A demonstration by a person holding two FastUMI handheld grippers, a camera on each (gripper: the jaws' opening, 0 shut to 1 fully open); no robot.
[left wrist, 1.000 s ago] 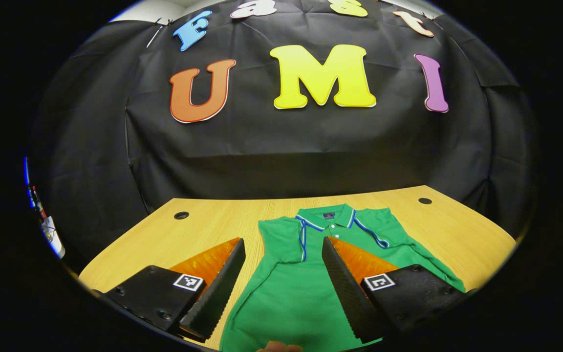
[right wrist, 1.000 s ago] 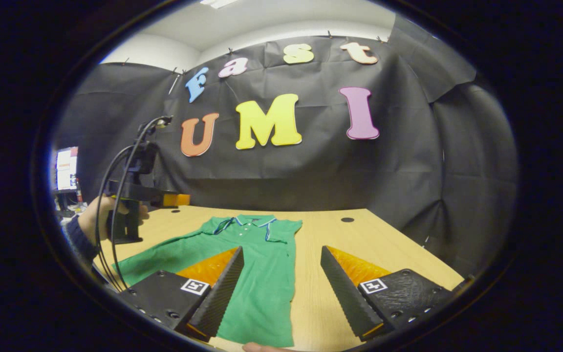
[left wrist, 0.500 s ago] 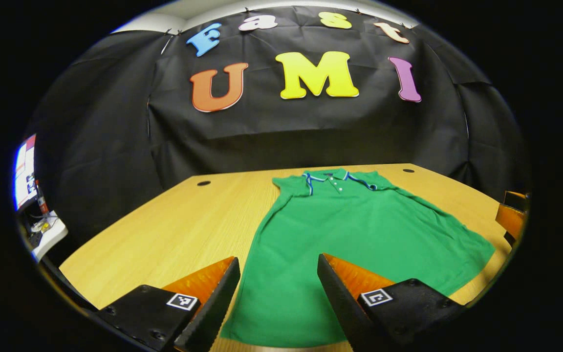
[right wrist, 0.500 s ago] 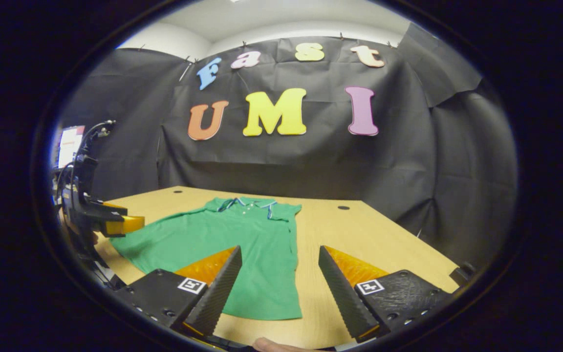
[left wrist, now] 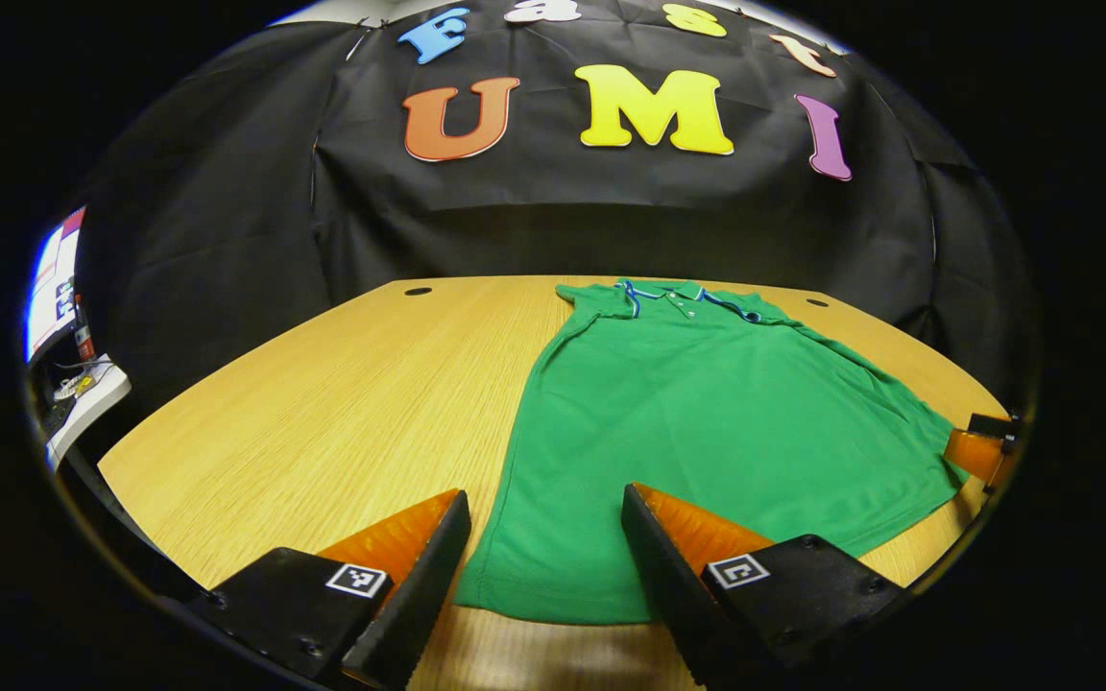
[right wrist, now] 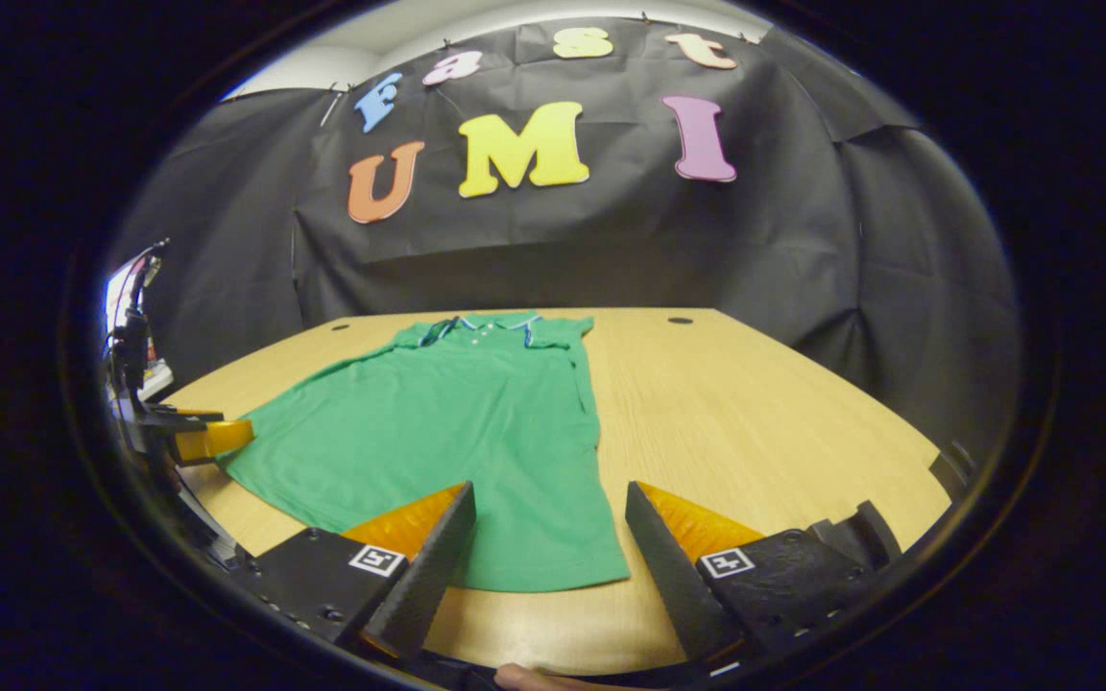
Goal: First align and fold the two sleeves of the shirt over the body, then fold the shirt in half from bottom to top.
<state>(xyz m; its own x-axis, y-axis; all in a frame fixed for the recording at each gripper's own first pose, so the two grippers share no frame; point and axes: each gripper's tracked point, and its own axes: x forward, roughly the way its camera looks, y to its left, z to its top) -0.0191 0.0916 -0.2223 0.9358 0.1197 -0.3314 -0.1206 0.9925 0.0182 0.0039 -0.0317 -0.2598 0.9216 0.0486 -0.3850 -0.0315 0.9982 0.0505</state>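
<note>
- Left gripper [left wrist: 543, 547]: jaws wide apart, nothing between them, poised just above the near-left corner of the shirt's hem.
- Right gripper [right wrist: 548, 537]: jaws likewise wide and empty, straddling the near-right corner of the hem. Its camera also catches the left gripper's tip at the far left edge, just beside the opposite hem corner.
- Hem [left wrist: 553, 600]: lies flat along the near edge of the desk [left wrist: 323, 413], no curl visible.
- Green polo shirt [left wrist: 707, 413]: spread lengthwise on the desk, hem near, collar [left wrist: 673, 293] far, toward the black backdrop.
- Sleeves look already laid in over the body; side edges run fairly straight. Judgement: the step in hand is the bottom-to-top fold.
- To do it well: lower both grippers together, each pinching only the hem layers at its own corner, not the desk edge.
- Lift just enough to clear the fabric, carry both corners forward at equal pace so the fold line stays square.
- Aim the hem at the shoulder line just short of the collar.
- Risk: uneven travel skews the fold; folded-in sleeves may slip out if lifted too high.
</note>
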